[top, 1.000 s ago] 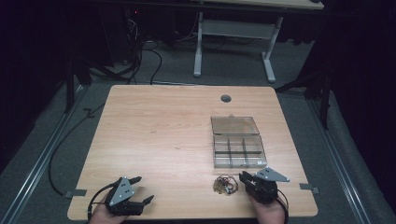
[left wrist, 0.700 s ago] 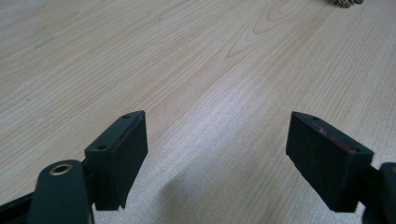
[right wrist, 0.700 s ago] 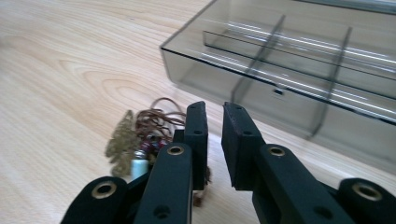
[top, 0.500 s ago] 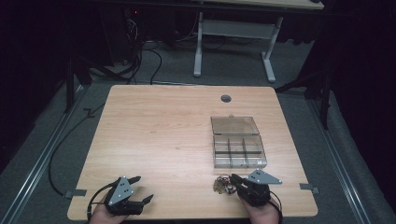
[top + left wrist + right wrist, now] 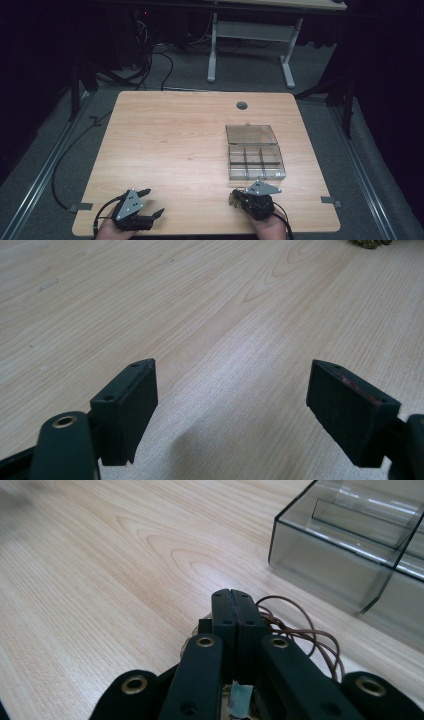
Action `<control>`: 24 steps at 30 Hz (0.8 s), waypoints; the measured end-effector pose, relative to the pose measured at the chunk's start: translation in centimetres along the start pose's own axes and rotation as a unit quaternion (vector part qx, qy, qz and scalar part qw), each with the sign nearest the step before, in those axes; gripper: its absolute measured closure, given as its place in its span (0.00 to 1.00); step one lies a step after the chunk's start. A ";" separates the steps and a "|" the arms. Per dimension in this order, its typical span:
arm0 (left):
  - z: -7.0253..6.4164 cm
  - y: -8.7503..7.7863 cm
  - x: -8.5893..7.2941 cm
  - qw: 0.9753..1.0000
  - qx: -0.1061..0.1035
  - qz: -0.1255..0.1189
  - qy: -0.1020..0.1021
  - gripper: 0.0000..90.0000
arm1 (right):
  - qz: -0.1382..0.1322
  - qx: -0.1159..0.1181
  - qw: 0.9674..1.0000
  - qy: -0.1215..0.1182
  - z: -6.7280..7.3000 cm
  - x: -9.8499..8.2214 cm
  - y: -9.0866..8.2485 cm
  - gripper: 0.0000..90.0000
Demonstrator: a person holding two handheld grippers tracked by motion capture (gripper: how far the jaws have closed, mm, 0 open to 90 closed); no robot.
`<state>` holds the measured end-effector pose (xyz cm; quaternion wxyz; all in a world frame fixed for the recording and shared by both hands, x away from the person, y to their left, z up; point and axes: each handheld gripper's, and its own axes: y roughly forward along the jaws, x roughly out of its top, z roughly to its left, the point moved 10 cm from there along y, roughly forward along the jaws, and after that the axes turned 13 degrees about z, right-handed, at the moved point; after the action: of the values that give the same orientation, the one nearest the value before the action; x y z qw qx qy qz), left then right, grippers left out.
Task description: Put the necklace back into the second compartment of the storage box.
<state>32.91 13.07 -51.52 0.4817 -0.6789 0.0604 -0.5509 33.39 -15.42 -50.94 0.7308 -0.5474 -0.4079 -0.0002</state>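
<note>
My right gripper [image 5: 235,198] lies near the table's front edge, just in front of the clear compartment box [image 5: 256,163]. Its jaws have just been closing and now stand pressed together [image 5: 233,599] over a small tangle of thin brown wire loops [image 5: 305,630]. Whether a strand is pinched between them is hidden. A little of the tangle [image 5: 231,201] peeks out at the gripper's tip. My left gripper [image 5: 155,202] rests at the front left, jaws wide apart [image 5: 235,405] with bare wood between them.
The box's lid [image 5: 251,134] lies flat behind it, and the box's near wall [image 5: 320,565] stands close on the right of my right jaws. A round cable hole [image 5: 242,105] sits at the table's far edge. Wood table [image 5: 165,145] spreads left.
My right gripper has slid left onto the wire tangle and its jaws have come together. The left gripper has stayed where it was.
</note>
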 end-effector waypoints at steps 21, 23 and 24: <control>0.0 0.0 0.0 1.000 -0.001 0.003 0.001 0.23 | 0.003 -0.036 0.998 0.052 -3.5 -2.3 -1.4 1.00; -0.1 0.0 0.0 1.000 -0.002 0.002 0.002 0.23 | 0.003 -0.042 0.997 0.057 -3.9 -2.7 -1.7 1.00; -0.1 0.0 0.0 1.000 -0.003 0.003 0.002 0.23 | 0.003 -0.044 0.997 0.060 -4.1 -2.8 -1.8 1.00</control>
<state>32.86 13.03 -51.57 0.4814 -0.6791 0.0644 -0.5504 33.15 -20.65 -51.45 0.7290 -0.5792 -0.3617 -0.0489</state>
